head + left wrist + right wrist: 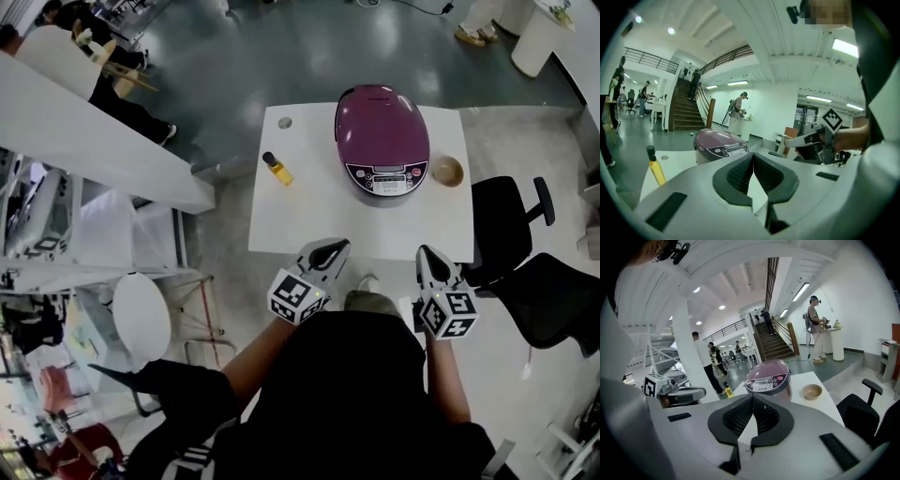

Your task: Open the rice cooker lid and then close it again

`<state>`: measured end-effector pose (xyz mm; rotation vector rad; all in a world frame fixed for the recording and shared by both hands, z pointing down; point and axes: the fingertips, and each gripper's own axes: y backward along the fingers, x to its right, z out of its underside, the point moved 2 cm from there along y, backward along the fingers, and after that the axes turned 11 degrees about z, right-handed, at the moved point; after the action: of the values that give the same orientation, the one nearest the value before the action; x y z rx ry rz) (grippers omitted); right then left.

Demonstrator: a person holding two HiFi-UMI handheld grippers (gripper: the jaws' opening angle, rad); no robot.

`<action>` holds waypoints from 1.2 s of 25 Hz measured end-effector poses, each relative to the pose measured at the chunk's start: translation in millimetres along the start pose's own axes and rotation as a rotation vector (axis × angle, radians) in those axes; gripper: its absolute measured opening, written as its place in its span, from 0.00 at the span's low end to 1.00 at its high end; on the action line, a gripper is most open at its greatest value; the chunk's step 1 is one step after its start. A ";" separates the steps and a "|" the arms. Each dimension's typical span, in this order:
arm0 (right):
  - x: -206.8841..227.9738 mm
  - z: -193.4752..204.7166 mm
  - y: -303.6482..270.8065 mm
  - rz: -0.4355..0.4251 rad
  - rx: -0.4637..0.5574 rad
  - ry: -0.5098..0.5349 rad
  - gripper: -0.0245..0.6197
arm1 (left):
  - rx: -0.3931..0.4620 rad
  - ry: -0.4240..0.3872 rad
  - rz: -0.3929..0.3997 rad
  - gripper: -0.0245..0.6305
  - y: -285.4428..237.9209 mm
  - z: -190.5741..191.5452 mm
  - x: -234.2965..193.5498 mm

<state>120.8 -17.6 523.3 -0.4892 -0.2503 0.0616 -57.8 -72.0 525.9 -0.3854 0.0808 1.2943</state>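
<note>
The rice cooker [382,141] stood on the far half of the white worktop [309,211], toward its right side. Its purple lid [380,122] was down and shut, so the inside of the pot was hidden. Its control panel [387,178] faced the person.

Just to the right of the cooker, close to it but apart, sat a small tan bowl [447,171]. The right tool view showed its pale inside from the side, but not clearly enough to tell whether it held anything. To the left of the cooker, well apart from it, a slim bottle [277,170] stood upright with a dark cap and yellow liquid filling most of it. A black office chair [511,230] stood off the right edge of the worktop.

The left tool [330,249] was held at the near edge of the worktop, its tip pointing toward the cooker, well short of it. Its own view showed the jaws clenched, the dark pads meeting at the tip with nothing between them. Beyond them lay the cooker, with the bottle further left.

The right tool [427,253] was held beside it, also at the near edge and apart from everything on the worktop. It too was clenched on nothing, its pads pressed together, with the cooker and the bowl beyond them. Neither tool touched the cooker or the lid.
</note>
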 end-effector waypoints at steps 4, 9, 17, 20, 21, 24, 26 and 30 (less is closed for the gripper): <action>-33.2 8.2 23.0 -0.021 0.063 0.039 0.04 | 0.038 0.011 -0.010 0.04 29.9 15.1 32.3; -79.5 30.0 64.1 -0.038 0.108 0.087 0.04 | 0.102 -0.006 -0.073 0.04 89.3 21.9 61.2; -136.1 84.4 136.4 0.007 0.086 0.123 0.04 | 0.192 0.053 -0.104 0.04 183.3 47.2 113.3; -145.8 95.4 164.7 0.014 0.100 0.099 0.04 | 0.207 0.066 -0.089 0.04 197.7 58.5 129.9; -145.3 96.7 173.7 0.020 0.103 0.103 0.04 | 0.209 0.071 -0.087 0.04 199.0 61.2 134.5; -133.1 97.1 196.1 0.058 0.114 0.120 0.04 | 0.203 0.070 -0.083 0.04 200.8 63.0 146.6; -123.5 95.7 200.9 0.068 0.117 0.111 0.04 | 0.207 0.051 -0.104 0.04 204.2 59.1 148.6; -109.5 91.8 196.3 0.052 0.131 0.073 0.04 | 0.209 0.013 -0.181 0.04 208.4 56.0 145.9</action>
<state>-8.1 184.4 484.5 -0.3673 -0.1604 0.1099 -223.1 126.0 489.9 -0.2167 0.1868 1.0924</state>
